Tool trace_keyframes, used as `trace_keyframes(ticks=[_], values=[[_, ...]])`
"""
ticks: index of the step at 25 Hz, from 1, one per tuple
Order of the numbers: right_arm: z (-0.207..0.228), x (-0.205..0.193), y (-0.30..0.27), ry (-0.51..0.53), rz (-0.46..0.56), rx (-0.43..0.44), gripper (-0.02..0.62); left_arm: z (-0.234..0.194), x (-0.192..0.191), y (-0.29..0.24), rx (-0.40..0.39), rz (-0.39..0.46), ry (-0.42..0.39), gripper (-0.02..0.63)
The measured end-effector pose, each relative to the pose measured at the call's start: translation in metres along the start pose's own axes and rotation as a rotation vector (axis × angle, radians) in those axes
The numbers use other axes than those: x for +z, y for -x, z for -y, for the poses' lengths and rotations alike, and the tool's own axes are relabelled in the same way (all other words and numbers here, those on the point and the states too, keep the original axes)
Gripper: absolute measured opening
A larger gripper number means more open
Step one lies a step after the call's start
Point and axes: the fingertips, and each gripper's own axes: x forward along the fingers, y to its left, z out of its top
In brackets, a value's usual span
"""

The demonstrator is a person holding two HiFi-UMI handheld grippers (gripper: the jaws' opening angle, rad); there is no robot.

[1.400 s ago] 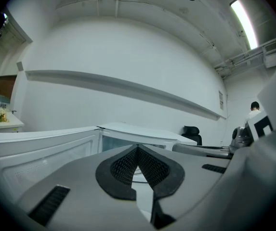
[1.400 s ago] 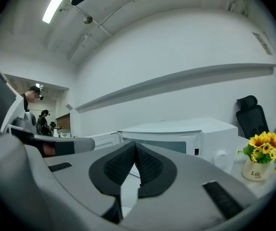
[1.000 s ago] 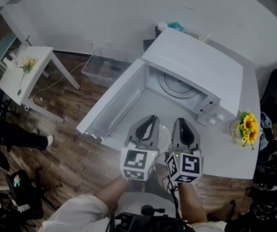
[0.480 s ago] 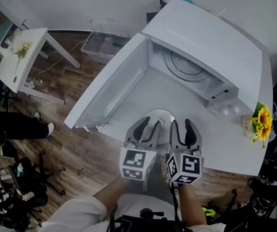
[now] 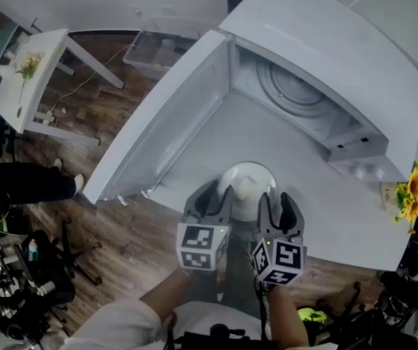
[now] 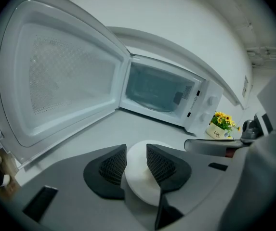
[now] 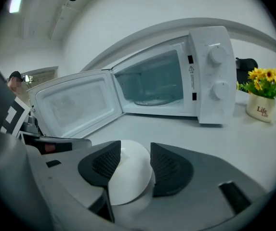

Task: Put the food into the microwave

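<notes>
A white plate (image 5: pixel 232 177) with a pale lump of food (image 5: pixel 246 188) sits on the white table in front of the microwave (image 5: pixel 325 57), whose door (image 5: pixel 166 126) stands wide open to the left. My left gripper (image 5: pixel 216 195) is at the plate's near left rim and my right gripper (image 5: pixel 276 204) at its near right rim. Both sets of jaws are opening. Along the left gripper (image 6: pixel 137 160), the plate (image 6: pixel 140 179) lies in the gap, pads apart from it. The right gripper (image 7: pixel 130 163) likewise frames the plate (image 7: pixel 127 179) without pressing it.
A glass turntable (image 5: pixel 296 93) lies inside the microwave cavity. A pot of yellow flowers (image 5: pixel 411 195) stands at the table's right end, beside the microwave's knobs (image 7: pixel 216 71). A small white side table (image 5: pixel 30 86) and a person's legs are on the wooden floor at left.
Both grippers have dropped toward the table and now flank the plate. Their jaws, nearly shut before, have spread apart. The plate now shows between and beyond them.
</notes>
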Motion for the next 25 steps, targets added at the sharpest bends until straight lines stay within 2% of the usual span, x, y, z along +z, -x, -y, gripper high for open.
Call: trace_keyframes(ticks=[10,13,16,25], values=[[0.013,-0.027,-0.013,-0.034,-0.108,-0.04,0.207,-0.012,-0.019,-0.015,0.041,-0.072,0.036,0.127],[0.014,-0.033,-0.014,-0.038,-0.135,-0.052,0.206,-0.016,-0.03,-0.017,0.048,-0.116,0.048,0.127],[0.015,-0.037,-0.017,-0.04,-0.152,-0.069,0.173,-0.019,-0.038,-0.017,0.049,-0.158,0.058,0.126],[0.02,-0.046,-0.024,-0.058,-0.206,-0.099,0.141,-0.018,-0.038,-0.023,0.046,-0.206,0.089,0.126]])
